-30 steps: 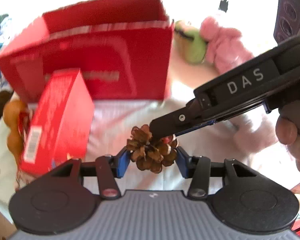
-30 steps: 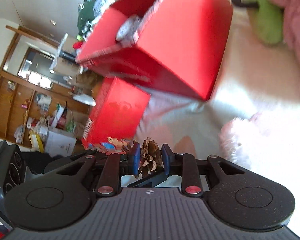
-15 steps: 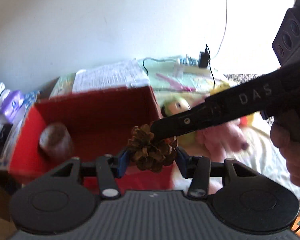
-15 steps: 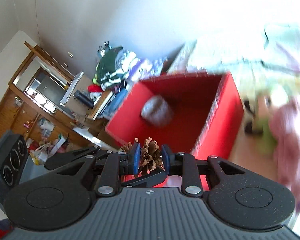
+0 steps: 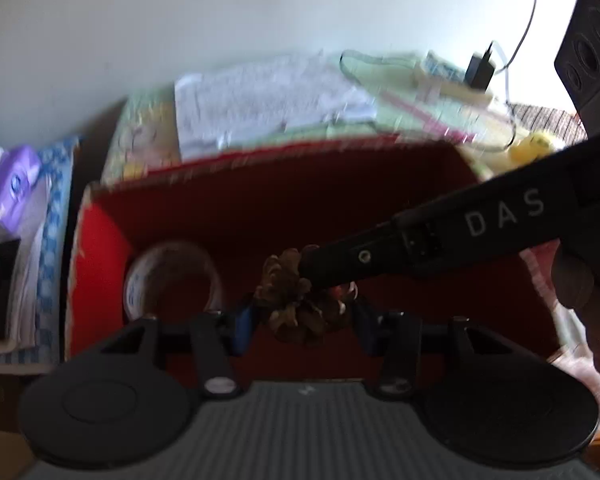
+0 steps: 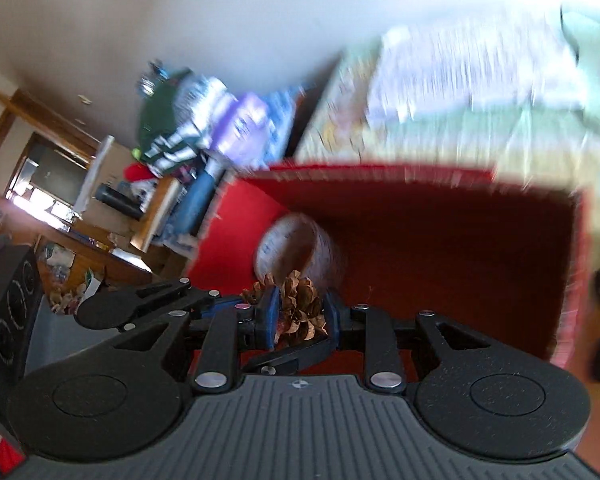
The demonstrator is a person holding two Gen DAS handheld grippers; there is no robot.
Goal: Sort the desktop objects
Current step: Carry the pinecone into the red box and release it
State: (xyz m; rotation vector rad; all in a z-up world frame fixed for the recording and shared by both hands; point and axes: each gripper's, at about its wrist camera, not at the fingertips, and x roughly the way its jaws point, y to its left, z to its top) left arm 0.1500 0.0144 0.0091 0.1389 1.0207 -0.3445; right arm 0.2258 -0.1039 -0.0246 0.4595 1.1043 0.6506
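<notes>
The pine cone [image 6: 300,312] hangs above the red box [image 6: 440,240], both tools pinching it from crossing directions.

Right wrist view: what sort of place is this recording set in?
Probably a lived-in home room, not a lab. A wooden cabinet crowded with household clutter stands in the background, clothes and packages are piled by the wall, and a charger lies on a patterned cloth.

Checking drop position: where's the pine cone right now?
In both wrist views the pine cone sits low centre, clamped between both grippers, above the open red box that holds a roll of tape.
</notes>
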